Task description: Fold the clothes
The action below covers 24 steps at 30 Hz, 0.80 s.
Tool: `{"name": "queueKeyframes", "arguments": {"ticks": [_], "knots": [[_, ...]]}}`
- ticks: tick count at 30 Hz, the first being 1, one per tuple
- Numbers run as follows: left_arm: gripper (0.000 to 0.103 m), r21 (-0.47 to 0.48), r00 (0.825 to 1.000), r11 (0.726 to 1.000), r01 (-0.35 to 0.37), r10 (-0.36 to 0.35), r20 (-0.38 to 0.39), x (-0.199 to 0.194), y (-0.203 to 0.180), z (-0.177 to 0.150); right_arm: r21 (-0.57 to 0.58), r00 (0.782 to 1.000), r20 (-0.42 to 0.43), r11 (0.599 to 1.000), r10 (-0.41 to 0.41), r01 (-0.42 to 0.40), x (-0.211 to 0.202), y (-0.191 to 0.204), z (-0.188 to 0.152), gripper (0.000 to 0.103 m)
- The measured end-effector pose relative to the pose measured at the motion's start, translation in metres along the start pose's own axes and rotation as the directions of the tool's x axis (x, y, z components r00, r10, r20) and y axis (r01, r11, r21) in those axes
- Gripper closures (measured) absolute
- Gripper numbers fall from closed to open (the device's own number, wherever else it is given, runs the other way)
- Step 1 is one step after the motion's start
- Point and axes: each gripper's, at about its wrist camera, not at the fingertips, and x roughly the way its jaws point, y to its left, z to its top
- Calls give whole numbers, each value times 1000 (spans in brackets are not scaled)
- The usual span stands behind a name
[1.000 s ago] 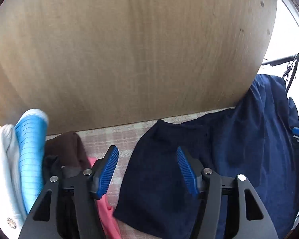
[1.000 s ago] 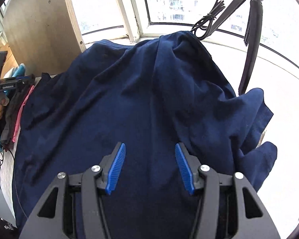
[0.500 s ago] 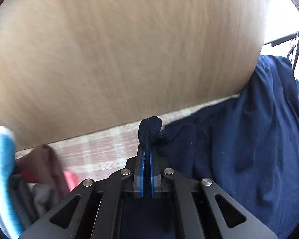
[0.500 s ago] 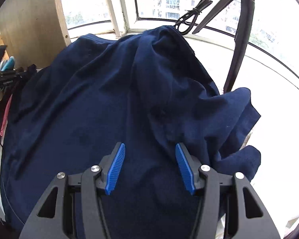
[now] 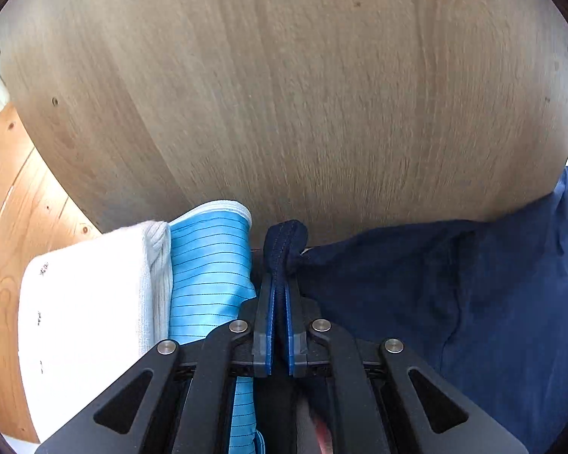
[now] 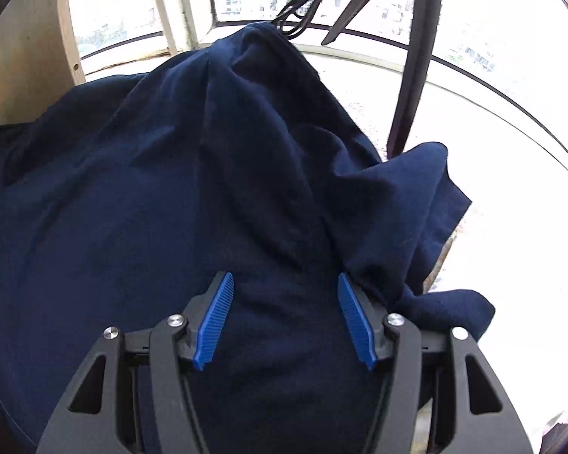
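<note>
Left wrist view: one second earlier the left gripper stood open above the navy garment; it is now clamped on a stitched hem fold of that cloth, which bulges in a rounded loop above the closed blue ribbed pads. The view has also swung leftward, so that the folded light-blue striped garment and the white knitted garment beside it, formerly at the left edge, now lie just left of the black fingers. The tool points steeply downward. Behind the pinched hem rises a broad panel of pale wood-grain board, smooth and matt; a knotty orange pine surface shows at far left.

Right wrist view: the right gripper was parted earlier and its jaws are opening a little further now; navy cloth lies beneath and between the pads without being pressed by them. The tool is angled steeply down over the garment, closer to it than before. The navy garment, a soft matt knit, spreads in a crumpled mound over the work surface, with a ridge running up the middle and a loose flap hanging at the right. Beyond it stand a dark tripod leg, a looped black cable and a bright curved window frame.
</note>
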Motion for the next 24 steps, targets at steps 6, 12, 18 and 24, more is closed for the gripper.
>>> {"name": "queueKeyframes", "arguments": {"ticks": [6,12,18,24], "knots": [[94,-42,999,998,37,-38,-33,-15,13,-6,-13,1000,-16,1000,-10,10,-5,3,0,46],[77,-12,997,998,61,-60,43,-75,27,-16,-16,999,24,999,34,-33,-33,12,0,46],[72,106,978,976,188,-196,66,-152,28,-90,-1,964,107,970,244,-245,-106,15,-20,46],[72,91,939,935,342,-338,-61,-195,-17,-164,27,957,163,968,241,-249,-159,13,-71,46]]}}
